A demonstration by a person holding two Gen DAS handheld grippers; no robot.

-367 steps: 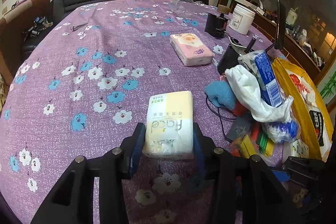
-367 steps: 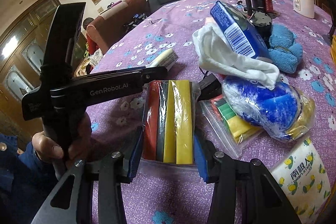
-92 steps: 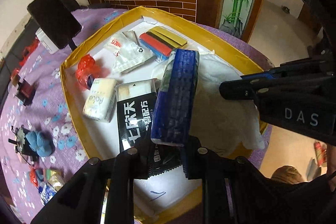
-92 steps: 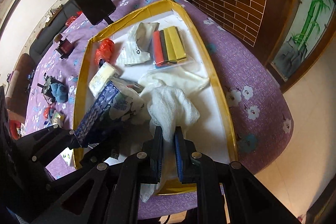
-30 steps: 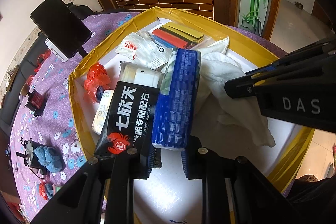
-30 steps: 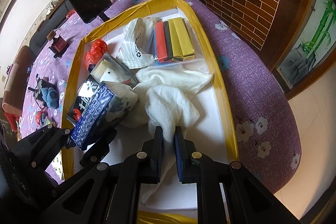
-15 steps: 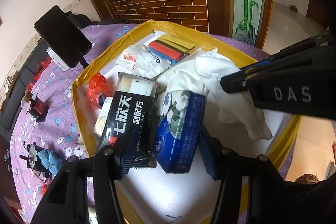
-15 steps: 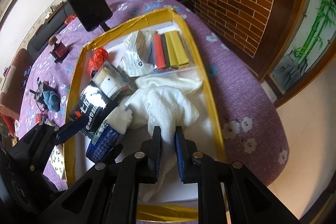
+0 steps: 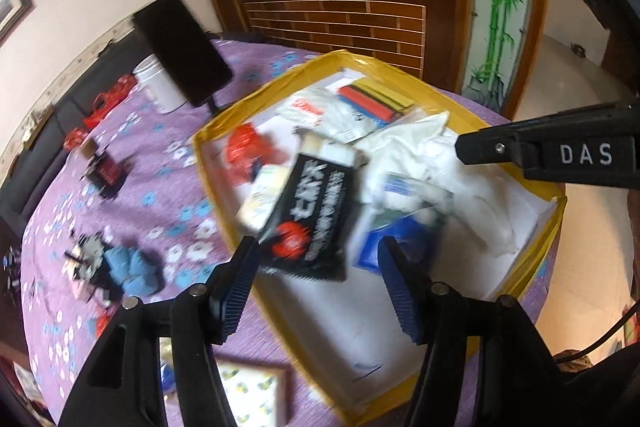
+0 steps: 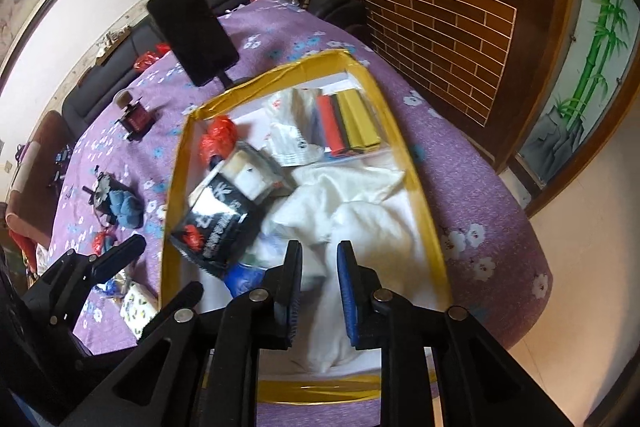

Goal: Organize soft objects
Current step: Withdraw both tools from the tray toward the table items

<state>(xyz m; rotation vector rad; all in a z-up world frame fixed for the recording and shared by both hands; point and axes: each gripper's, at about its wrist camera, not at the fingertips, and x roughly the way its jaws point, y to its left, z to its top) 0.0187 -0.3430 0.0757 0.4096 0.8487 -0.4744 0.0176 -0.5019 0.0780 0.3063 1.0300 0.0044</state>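
A yellow-rimmed box (image 9: pixel 208 143) (image 10: pixel 176 163) sits on the purple flowered table. In it lie a white towel (image 9: pixel 464 179) (image 10: pixel 352 211), a blue tissue pack (image 9: pixel 400 231) (image 10: pixel 242 277), a black snack bag (image 9: pixel 316 219) (image 10: pixel 218 219), a pale yellow tissue pack (image 9: pixel 262 201), a red bag (image 10: pixel 218 139) and a bag of coloured strips (image 9: pixel 376 103) (image 10: pixel 348 125). My left gripper (image 9: pixel 320 275) is open and empty above the blue pack. My right gripper (image 10: pixel 319 283) is open above the towel, holding nothing.
A black phone on a stand (image 10: pixel 192 29) rises behind the box. A blue cloth (image 9: pixel 132 267) (image 10: pixel 124 207), small gadgets and a yellow-flowered packet (image 9: pixel 244 395) lie on the table left of the box. The table edge (image 10: pixel 536 259) drops off to the right.
My left gripper has let go of the blue tissue pack, opened wide and pulled back. My right gripper has opened and released the towel, which now lies in the box.
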